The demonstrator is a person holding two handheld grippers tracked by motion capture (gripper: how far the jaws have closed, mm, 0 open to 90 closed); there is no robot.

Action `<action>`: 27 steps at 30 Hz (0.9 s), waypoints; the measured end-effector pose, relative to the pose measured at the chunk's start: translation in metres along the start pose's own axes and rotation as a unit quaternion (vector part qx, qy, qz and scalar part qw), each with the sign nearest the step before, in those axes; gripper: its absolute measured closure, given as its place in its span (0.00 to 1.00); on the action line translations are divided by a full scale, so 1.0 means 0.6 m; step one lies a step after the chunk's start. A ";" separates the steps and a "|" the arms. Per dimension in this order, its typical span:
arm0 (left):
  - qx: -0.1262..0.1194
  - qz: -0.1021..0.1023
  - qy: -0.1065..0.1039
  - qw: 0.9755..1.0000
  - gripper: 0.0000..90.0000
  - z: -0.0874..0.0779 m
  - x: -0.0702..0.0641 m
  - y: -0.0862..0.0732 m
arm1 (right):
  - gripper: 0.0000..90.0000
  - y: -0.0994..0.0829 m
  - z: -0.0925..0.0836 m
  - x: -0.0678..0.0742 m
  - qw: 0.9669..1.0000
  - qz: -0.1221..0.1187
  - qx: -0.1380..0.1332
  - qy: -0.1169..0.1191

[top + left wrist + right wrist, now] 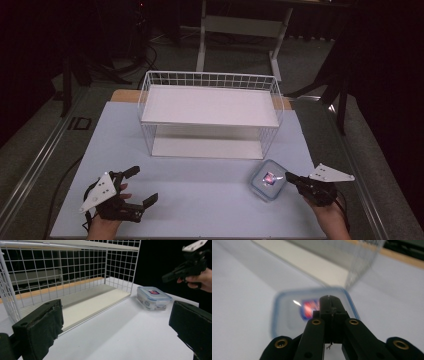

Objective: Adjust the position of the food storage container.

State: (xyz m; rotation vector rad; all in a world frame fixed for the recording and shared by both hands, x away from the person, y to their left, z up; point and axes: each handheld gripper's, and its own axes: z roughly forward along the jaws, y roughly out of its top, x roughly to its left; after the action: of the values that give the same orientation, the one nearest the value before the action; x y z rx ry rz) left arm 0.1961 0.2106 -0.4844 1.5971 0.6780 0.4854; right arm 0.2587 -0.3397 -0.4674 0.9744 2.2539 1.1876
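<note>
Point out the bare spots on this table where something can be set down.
Free: the table between left gripper and container, and the rack's top and lower shelves. Crowded: the right front, where the right gripper meets the container.

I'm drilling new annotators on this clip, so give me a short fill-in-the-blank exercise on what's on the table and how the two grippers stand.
1. The left gripper's jaws are ___.
2. The right gripper's jaws are ___.
3. The lidded plastic container sits on the table in front of the ___ gripper.
4. The white wire rack has ___ shelves.

Missing words: open; shut; right; two
</note>
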 end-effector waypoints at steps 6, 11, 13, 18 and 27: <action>-0.003 -0.004 0.001 1.000 0.00 0.000 0.002 0.000 | 1.00 -0.041 0.008 -0.037 0.998 0.038 0.023 -0.039; -0.003 -0.009 0.000 1.000 0.00 0.002 0.003 -0.002 | 1.00 -0.067 0.030 -0.066 0.995 0.060 0.059 -0.058; -0.003 -0.008 0.000 1.000 0.00 0.002 0.003 -0.002 | 1.00 -0.070 0.038 -0.073 0.994 0.064 0.066 -0.058; -0.002 -0.010 0.000 1.000 0.00 0.002 0.004 -0.003 | 1.00 -0.070 0.052 -0.089 0.993 0.073 0.069 -0.056; -0.003 -0.008 -0.003 1.000 0.00 0.003 0.004 -0.002 | 1.00 -0.063 0.081 -0.080 0.994 0.073 0.085 -0.020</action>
State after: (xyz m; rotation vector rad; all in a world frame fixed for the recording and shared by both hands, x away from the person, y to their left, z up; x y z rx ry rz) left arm 0.1986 0.2109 -0.4859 1.5867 0.6833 0.4695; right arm 0.3068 -0.3635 -0.5239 1.2344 2.3153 1.0370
